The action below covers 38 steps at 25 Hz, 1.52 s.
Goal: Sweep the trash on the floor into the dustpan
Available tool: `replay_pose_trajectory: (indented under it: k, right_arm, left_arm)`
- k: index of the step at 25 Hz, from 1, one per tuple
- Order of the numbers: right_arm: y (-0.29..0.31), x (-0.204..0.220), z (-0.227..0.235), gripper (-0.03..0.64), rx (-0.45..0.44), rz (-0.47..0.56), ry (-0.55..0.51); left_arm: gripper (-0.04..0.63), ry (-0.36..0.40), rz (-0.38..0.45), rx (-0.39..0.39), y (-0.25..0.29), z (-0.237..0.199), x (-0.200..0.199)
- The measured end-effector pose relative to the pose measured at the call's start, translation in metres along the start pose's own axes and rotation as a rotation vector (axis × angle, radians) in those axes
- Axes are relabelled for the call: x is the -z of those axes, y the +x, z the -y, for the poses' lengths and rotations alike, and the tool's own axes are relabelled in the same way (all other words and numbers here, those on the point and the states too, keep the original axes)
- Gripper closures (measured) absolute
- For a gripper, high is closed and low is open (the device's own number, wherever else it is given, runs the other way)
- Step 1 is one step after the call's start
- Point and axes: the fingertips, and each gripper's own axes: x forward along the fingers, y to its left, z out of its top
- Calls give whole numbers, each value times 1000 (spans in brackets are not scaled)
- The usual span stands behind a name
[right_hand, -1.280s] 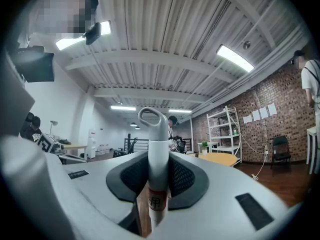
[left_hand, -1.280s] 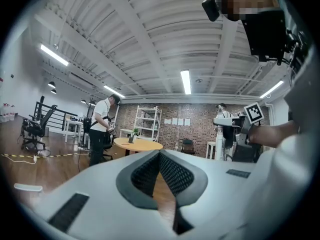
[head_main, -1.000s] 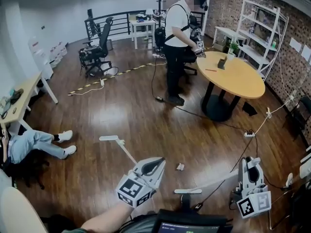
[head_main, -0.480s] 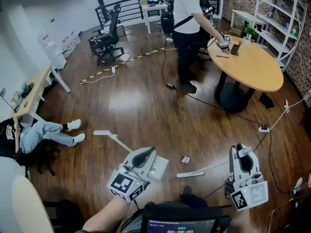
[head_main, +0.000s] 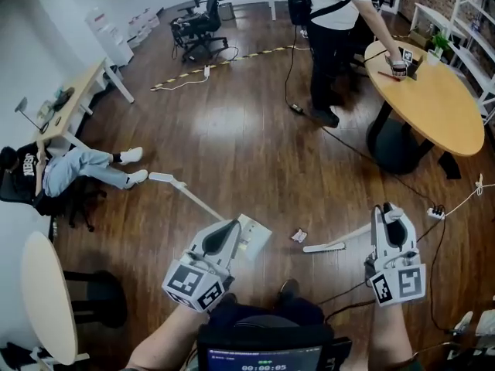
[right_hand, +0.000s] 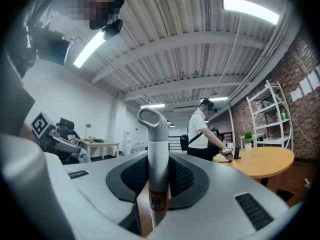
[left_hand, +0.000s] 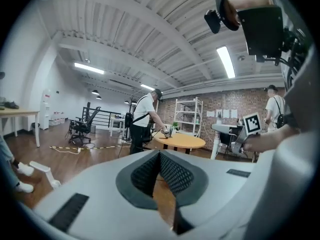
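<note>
Our right tongs [right_hand: 152, 170] were clamped on the broom [head_main: 325, 246], its grey handle standing upright between the pads with the hang-loop above them. In the head view the brush head lay on the wooden floor [head_main: 232, 145], just right of the trash [head_main: 298, 236], a small crumpled scrap. The dustpan [head_main: 254, 236] sat left of the scrap, close to it, so the scrap lay between pan and brush.

Our left tongs [left_hand: 160, 156] were drawn together, the pads meeting at their tips. Their own view showed nothing between them, but the head view put the pan right at their tip. We judged they pinched a thin part of it, and we could not make out which.

The risks looked plain to us:
- The scrap seemed light, so a quick stroke could flick it over or past the pan.
- If the pan's lip was not flat on the floor, the scrap could slide underneath.
- A thin pinch might let the pan swivel when the brush pushed against it.
- The smooth handle could twist in the right tongs and send the stroke off line.
</note>
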Motion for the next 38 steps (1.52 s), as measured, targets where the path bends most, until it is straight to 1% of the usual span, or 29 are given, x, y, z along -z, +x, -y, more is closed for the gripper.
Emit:
replay_pose_trajectory:
  k: [3, 8, 11, 14, 16, 21, 25, 28, 33, 38]
  right_arm:
    - [24, 31, 22, 517, -20, -30, -9]
    - [52, 73, 53, 517, 11, -69, -2]
    - [68, 96, 66, 517, 34, -78, -2]
    - [88, 116, 74, 518, 37, -96, -16]
    - [99, 124, 74, 520, 33, -97, -13]
    - [133, 132, 75, 520, 43, -81, 4]
    - [155, 156, 64, 520, 30, -90, 20]
    - [167, 177, 60, 520, 41, -120, 14]
    - [165, 220, 42, 520, 31, -206, 18]
    - [144, 224, 21, 522, 52, -228, 37]
  left_arm:
    - [580, 2, -22, -35, 11, 0, 6]
    - [580, -17, -89, -39, 19, 3, 31]
    - [578, -9, -113, -47, 22, -2, 46]
    - [579, -45, -115, -78, 25, -12, 52]
    - [579, -67, -123, -98, 24, -19, 56]
    - [579, -71, -136, -126, 20, -34, 61]
    - [579, -72, -144, -149, 10, -46, 70]
    - [579, -70, -158, -160, 1, -53, 73]
    - [580, -78, -171, -198, -18, -67, 76]
    - [578, -68, -157, -204, -29, -79, 69]
